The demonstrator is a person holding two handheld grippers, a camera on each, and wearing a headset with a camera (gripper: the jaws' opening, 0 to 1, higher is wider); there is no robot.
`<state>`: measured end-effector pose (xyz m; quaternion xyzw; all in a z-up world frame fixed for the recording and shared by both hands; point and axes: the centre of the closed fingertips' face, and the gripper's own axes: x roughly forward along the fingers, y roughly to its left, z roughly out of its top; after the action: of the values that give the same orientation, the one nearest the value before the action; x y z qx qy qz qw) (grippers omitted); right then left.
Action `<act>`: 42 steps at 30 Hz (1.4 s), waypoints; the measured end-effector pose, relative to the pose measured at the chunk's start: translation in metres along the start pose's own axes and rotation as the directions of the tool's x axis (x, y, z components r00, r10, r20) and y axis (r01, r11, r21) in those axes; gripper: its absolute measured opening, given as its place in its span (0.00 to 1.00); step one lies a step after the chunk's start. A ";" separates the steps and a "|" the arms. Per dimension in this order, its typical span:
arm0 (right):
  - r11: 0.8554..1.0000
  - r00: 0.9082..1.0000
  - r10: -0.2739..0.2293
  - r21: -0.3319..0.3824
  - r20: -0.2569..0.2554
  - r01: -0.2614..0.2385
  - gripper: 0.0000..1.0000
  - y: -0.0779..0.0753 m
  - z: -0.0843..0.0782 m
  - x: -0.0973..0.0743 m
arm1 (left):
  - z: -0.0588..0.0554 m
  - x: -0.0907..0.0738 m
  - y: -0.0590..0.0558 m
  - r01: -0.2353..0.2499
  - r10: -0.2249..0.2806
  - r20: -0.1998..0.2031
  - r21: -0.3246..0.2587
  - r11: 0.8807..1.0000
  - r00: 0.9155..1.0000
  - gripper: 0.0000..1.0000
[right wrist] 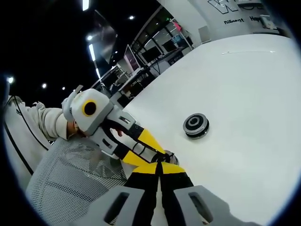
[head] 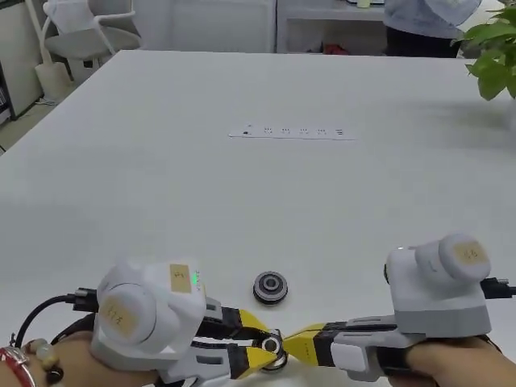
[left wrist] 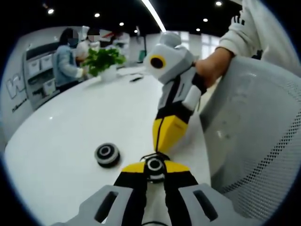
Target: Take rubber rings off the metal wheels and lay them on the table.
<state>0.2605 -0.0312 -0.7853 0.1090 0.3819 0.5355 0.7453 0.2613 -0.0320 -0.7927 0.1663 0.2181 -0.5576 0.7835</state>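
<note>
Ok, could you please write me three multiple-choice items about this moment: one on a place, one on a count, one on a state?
1. Where does the loose wheel lie?
A. on the table, just beyond the gripper tips
B. on a shelf
C. in a box

2. How many metal wheels are in the head view?
A. one
B. two
C. four

3. How do the jaws of the left gripper stand?
A. wide open
B. shut on nothing
C. shut on a wheel

Key:
1 A, it rests flat on bare table beyond the tips.
2 B, there is the loose wheel plus the held wheel, where the left gripper meets the right gripper.
3 C, in the left gripper view its tips clamp the held wheel from both sides.
</note>
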 end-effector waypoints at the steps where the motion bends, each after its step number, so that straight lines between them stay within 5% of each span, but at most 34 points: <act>1: 1.000 1.000 0.002 -0.002 0.000 -0.002 0.00 0.000 0.000 0.000 | 0.000 0.000 0.000 0.000 0.000 0.000 0.000 1.000 1.000 0.14; 8: 0.999 0.999 0.035 -0.006 0.017 -0.035 0.00 0.009 0.005 0.001 | 0.000 0.000 0.000 -0.002 0.002 0.000 0.000 1.000 1.000 0.14; 20: 1.000 1.000 0.003 -0.014 0.008 -0.002 0.00 0.004 0.005 -0.001 | 0.001 0.000 0.000 -0.003 0.004 0.004 -0.046 0.999 1.000 0.14; 28: 1.000 1.000 -0.015 -0.016 0.001 0.015 0.00 0.001 0.006 -0.005 | 0.000 -0.003 -0.001 0.007 -0.007 -0.030 -0.021 1.000 1.000 0.15; 39: 0.999 0.998 -0.050 -0.011 0.028 0.050 0.00 -0.003 0.016 -0.019 | 0.028 -0.025 0.001 0.019 -0.019 0.021 -0.008 1.000 1.000 0.31; 42: 0.999 0.996 -0.051 0.021 0.076 0.049 0.00 -0.003 0.027 -0.026 | 0.037 -0.036 0.003 0.019 -0.019 0.039 -0.016 1.000 0.999 0.36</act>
<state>0.2777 -0.0482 -0.7567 0.1270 0.3607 0.5084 0.7716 0.2598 -0.0209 -0.7419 0.1468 0.2090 -0.5663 0.7836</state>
